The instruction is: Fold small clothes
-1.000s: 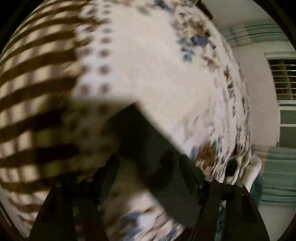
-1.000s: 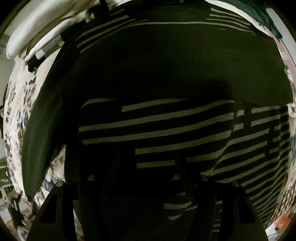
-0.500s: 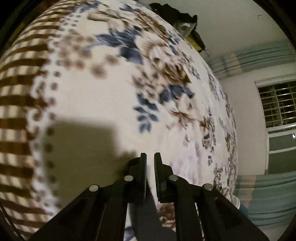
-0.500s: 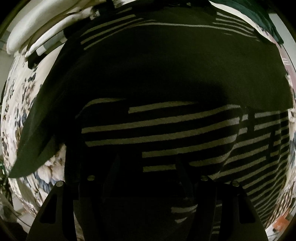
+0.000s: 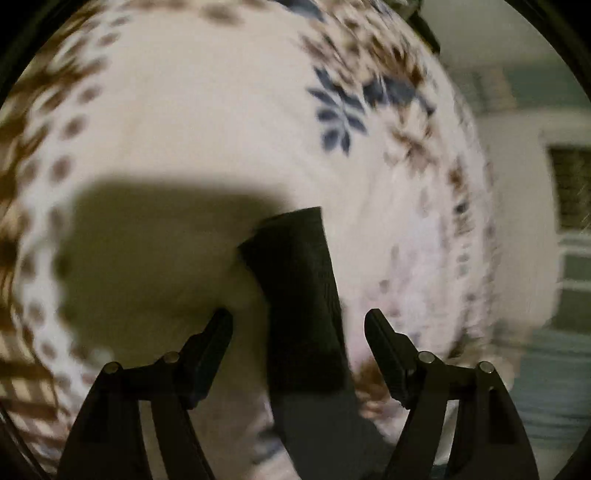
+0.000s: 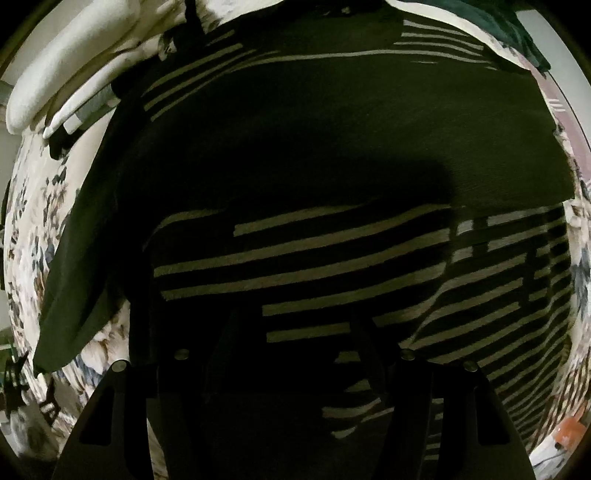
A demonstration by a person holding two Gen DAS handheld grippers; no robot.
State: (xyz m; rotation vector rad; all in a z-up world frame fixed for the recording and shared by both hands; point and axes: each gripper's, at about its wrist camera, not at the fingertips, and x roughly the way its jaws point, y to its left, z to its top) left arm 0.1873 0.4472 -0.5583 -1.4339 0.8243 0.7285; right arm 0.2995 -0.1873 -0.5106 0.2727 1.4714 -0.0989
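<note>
Left wrist view: my left gripper (image 5: 298, 326) points down at a bed covered by a floral blanket (image 5: 207, 122), cream with blue and brown flowers. Its jaws have just been opening and now stand wide apart. A dark sleeve (image 5: 295, 291) of the garment lies flat on the blanket and runs up between the two fingers; neither finger touches it, so the gripper is released. The picture is blurred, so the sleeve's weave cannot be read. A broad shadow falls on the blanket left of the sleeve. A barred window (image 5: 570, 188) shows at the right edge.

Right wrist view: my right gripper (image 6: 291, 325) points straight down over the black striped sweater (image 6: 332, 155), which is spread across the same bed and fills most of the view. Pale stripes (image 6: 306, 243) cross its lower half; its upper half is plain dark cloth. The gripper's fingers are lost in deep shadow against the dark fabric, so I cannot tell whether they are released or clenched on the cloth, though they appear parted. A pile of white folded clothes (image 6: 70, 77) lies at the upper left beside the sweater, and a dark green cloth (image 6: 517, 29) at the upper right.
</note>
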